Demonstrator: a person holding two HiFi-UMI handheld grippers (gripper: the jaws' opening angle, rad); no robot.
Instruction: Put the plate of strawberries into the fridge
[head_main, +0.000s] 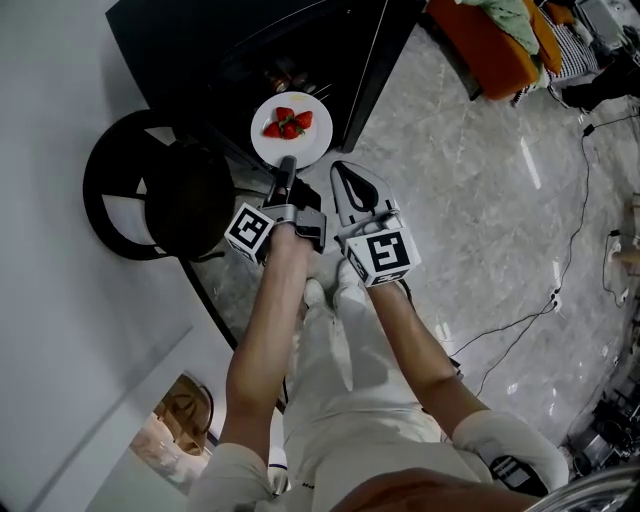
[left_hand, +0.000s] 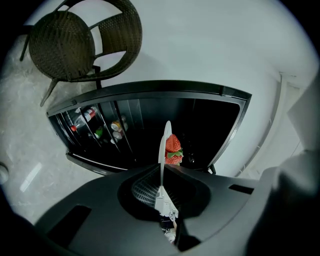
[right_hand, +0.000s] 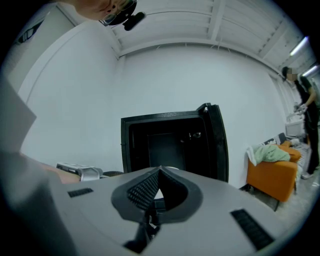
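In your left claw (head_main: 288, 168): the plate (head_main: 303, 152) of strawberries (head_main: 288, 123), pinched by its near rim.
Beyond the jaws it hangs before the open fridge (head_main: 330, 50); your right claw (head_main: 342, 172), just beside, is closed on nothing.

Glossy marble-look floor (head_main: 480, 220), woven wicker chair (left_hand: 55, 45), smooth glazed plate (head_main: 295, 153), smooth blk fridge (head_main: 200, 40).
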